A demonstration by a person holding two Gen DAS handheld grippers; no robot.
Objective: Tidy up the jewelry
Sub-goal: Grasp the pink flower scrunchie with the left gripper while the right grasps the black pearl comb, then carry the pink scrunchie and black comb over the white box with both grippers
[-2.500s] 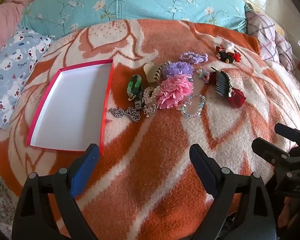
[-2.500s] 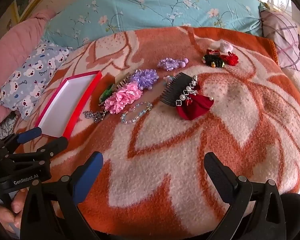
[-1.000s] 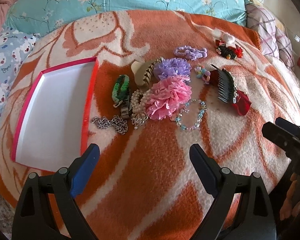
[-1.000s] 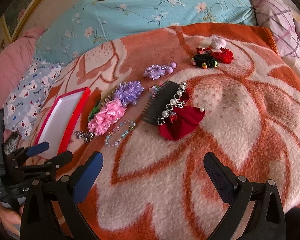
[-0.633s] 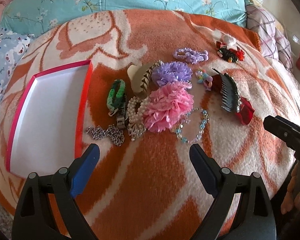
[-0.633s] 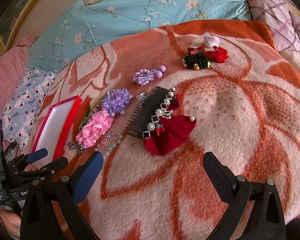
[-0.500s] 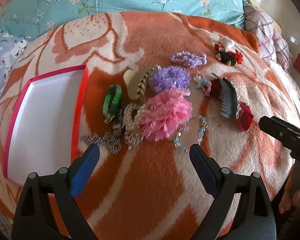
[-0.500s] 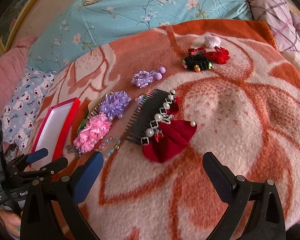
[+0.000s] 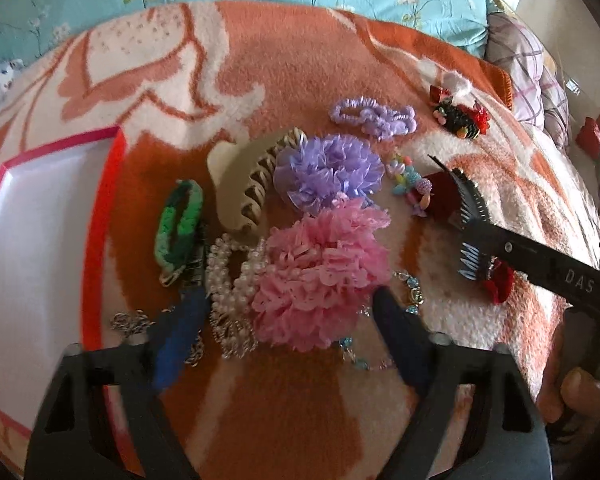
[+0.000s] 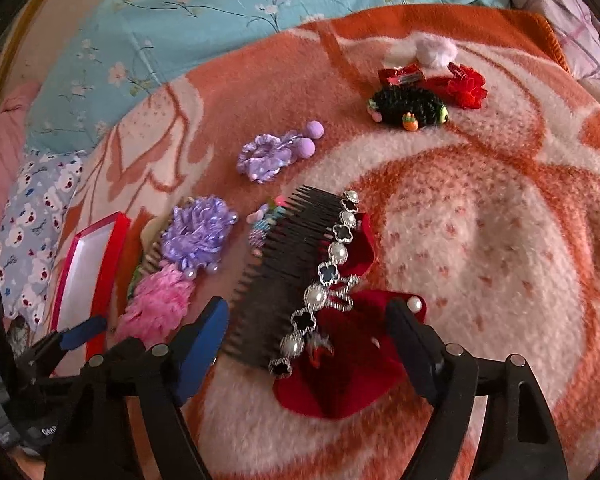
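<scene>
Jewelry and hair pieces lie on an orange and white blanket (image 9: 300, 64). My left gripper (image 9: 288, 320) is open, its fingers on either side of a pink flower scrunchie (image 9: 320, 272) and a pearl bracelet (image 9: 230, 276). A silver chain (image 9: 132, 320), a green band (image 9: 180, 228), a cream claw clip (image 9: 244, 184) and a purple flower (image 9: 328, 172) lie around them. My right gripper (image 10: 308, 328) is open, straddling a black hair comb with pearls (image 10: 296, 276) on a red bow (image 10: 352, 380). A red-rimmed white box (image 9: 36, 264) lies at the left.
A purple scrunchie (image 10: 268, 152), a black beaded tie (image 10: 408, 108) and a red flower clip (image 10: 464, 84) lie farther back. A blue bead bracelet (image 9: 410, 300) lies under my left gripper's right finger. Teal floral bedding (image 10: 220, 8) and pillows border the blanket.
Both grippers have moved forward and down to the pile. The left now brackets the pink scrunchie and the right now brackets the black comb. Both stay open.
</scene>
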